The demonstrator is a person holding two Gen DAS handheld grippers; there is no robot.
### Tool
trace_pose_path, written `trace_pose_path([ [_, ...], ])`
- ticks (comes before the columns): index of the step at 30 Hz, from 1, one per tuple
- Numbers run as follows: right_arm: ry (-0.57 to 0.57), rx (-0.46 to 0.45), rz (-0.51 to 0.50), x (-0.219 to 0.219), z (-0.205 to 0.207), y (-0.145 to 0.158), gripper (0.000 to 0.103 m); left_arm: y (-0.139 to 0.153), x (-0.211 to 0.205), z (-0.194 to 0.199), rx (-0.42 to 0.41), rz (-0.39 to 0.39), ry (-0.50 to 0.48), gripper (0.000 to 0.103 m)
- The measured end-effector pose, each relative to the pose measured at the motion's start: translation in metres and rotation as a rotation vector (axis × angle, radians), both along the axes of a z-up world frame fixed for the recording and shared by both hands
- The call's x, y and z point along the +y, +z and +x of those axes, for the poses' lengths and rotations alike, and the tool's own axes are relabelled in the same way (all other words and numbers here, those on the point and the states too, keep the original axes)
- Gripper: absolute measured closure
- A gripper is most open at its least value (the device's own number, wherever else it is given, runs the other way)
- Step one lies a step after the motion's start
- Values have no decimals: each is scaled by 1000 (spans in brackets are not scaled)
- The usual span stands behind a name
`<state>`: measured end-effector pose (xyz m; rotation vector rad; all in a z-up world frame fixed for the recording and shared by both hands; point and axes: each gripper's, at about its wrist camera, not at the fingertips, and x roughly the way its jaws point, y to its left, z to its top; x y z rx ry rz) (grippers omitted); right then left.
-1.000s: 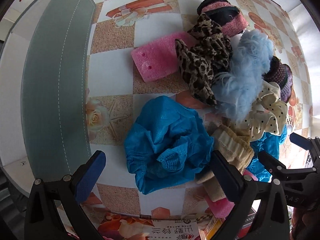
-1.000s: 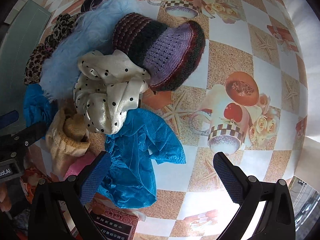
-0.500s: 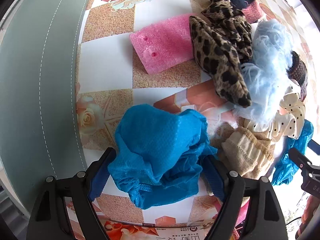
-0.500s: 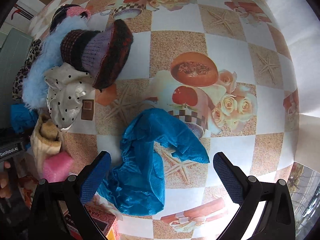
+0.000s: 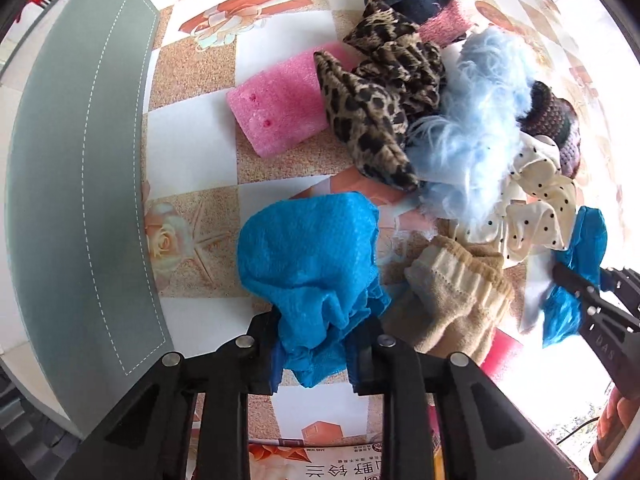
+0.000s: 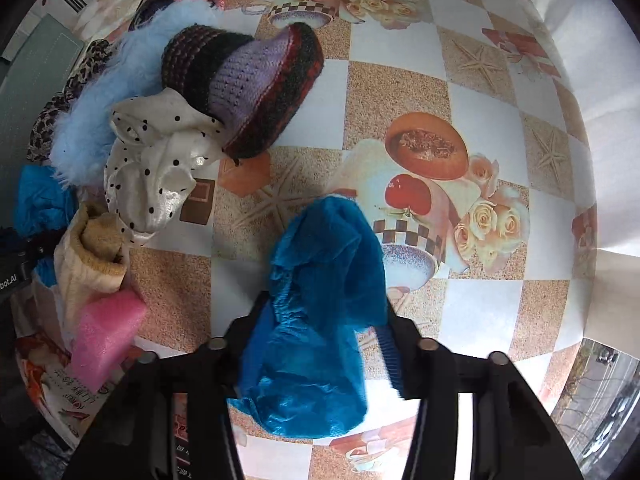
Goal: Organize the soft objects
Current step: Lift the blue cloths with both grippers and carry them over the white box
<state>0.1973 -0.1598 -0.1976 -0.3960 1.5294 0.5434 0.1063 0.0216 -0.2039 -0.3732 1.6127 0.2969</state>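
My left gripper (image 5: 316, 350) is shut on a crumpled blue shoe cover (image 5: 308, 256), pinching its lower edge over the checked tablecloth. My right gripper (image 6: 320, 344) is shut on a second blue shoe cover (image 6: 324, 296), which bunches up between the jaws and hangs down over them. In the left wrist view, that second cover (image 5: 576, 276) and the right gripper's dark fingers (image 5: 576, 284) show at the right edge. A pile of soft things lies between the two hands.
The pile holds a pink foam block (image 5: 280, 100), a leopard-print cloth (image 5: 372, 112), pale blue fur (image 5: 476, 128), a polka-dot cream cloth (image 6: 156, 168), a striped knit hat (image 6: 248, 84) and beige socks (image 5: 456, 292). A grey mat (image 5: 76, 184) lies at the left. Printed packets (image 5: 332, 464) sit near the front.
Both grippers went from open to shut, each onto a blue shoe cover. The right one's cover was drawn away from the pile toward the bare tablecloth.
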Motion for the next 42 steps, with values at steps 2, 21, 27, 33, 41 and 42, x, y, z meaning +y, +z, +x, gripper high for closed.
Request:
trace_pose_path([
  [2, -34, 15, 31, -7, -3, 4, 89, 12, -2, -6, -23, 13, 4, 78],
  [21, -88, 5, 280, -30, -34, 167, 89, 171, -48, -87, -226, 183, -160, 78],
  [27, 8, 33, 338, 11, -83, 189, 89, 184, -29, -125, -254, 203, -100, 78],
  [33, 166, 45, 346, 61, -122, 198, 89, 195, -3, -159, -279, 241, 2, 78],
  [41, 285, 69, 335, 105, -151, 200, 89, 203, 25, -197, -304, 278, 116, 78],
  [42, 297, 74, 333, 109, -154, 200, 89, 203, 28, -201, -306, 279, 130, 78],
])
